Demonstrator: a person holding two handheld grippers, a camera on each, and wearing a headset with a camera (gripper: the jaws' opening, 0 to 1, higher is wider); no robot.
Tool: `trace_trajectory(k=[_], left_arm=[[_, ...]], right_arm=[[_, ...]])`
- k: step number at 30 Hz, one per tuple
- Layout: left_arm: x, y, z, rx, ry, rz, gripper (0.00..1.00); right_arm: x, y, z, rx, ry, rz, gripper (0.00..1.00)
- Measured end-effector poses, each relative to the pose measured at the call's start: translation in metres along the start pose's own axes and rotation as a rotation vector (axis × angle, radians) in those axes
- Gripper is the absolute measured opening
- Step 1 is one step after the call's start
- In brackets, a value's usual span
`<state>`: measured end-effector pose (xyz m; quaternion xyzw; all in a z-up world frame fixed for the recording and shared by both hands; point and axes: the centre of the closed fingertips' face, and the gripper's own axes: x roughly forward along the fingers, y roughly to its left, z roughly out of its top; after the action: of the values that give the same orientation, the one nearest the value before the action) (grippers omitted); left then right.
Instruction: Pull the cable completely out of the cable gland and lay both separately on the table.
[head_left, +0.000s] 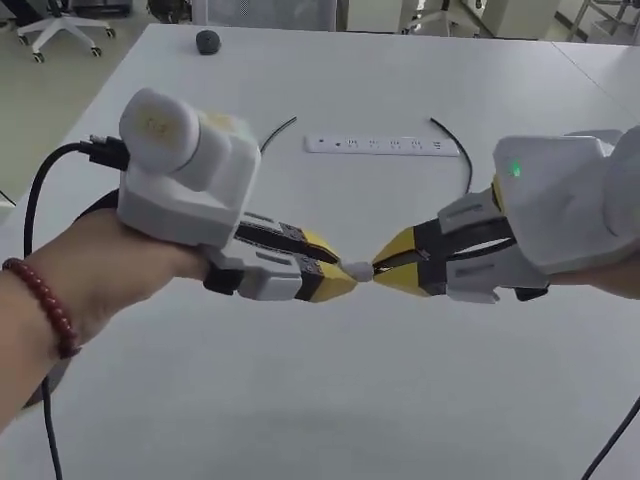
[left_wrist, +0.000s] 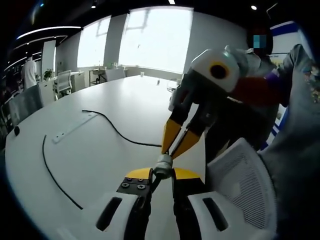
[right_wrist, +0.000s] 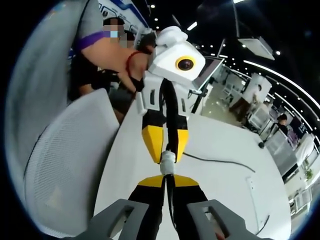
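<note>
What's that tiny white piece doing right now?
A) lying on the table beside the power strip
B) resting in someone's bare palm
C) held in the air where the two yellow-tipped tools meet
C: the left gripper clamps the cable gland in its fingers above the table, while the right gripper pinches the dark cable at its other end.

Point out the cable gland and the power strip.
cable gland (head_left: 357, 271): head view, on its white body.
power strip (head_left: 380, 145): head view, on the middle of its top face.
</note>
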<state>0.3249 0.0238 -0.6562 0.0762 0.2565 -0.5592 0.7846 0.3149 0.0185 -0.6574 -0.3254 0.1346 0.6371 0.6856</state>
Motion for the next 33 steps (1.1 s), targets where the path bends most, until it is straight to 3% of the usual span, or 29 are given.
trace_trajectory(k=[8, 15, 18, 31, 33], left_arm=[[0.002, -0.005, -0.005, 0.05, 0.023, -0.008, 0.15], [0.0, -0.007, -0.002, 0.082, 0.012, -0.01, 0.15], [-0.003, -0.007, -0.002, 0.092, 0.011, -0.008, 0.15], [-0.001, -0.007, -0.005, 0.161, 0.026, -0.006, 0.15], [-0.002, -0.006, -0.005, 0.168, 0.025, -0.001, 0.15]], right_arm=[[0.003, 0.008, -0.005, -0.021, 0.033, 0.029, 0.0], [0.0, 0.008, -0.006, -0.035, 0.052, 0.026, 0.0], [-0.004, 0.008, -0.015, -0.036, 0.088, 0.02, 0.0], [-0.01, 0.008, -0.038, 0.012, 0.146, -0.013, 0.0], [-0.012, 0.008, -0.051, 0.013, 0.187, -0.033, 0.0]])
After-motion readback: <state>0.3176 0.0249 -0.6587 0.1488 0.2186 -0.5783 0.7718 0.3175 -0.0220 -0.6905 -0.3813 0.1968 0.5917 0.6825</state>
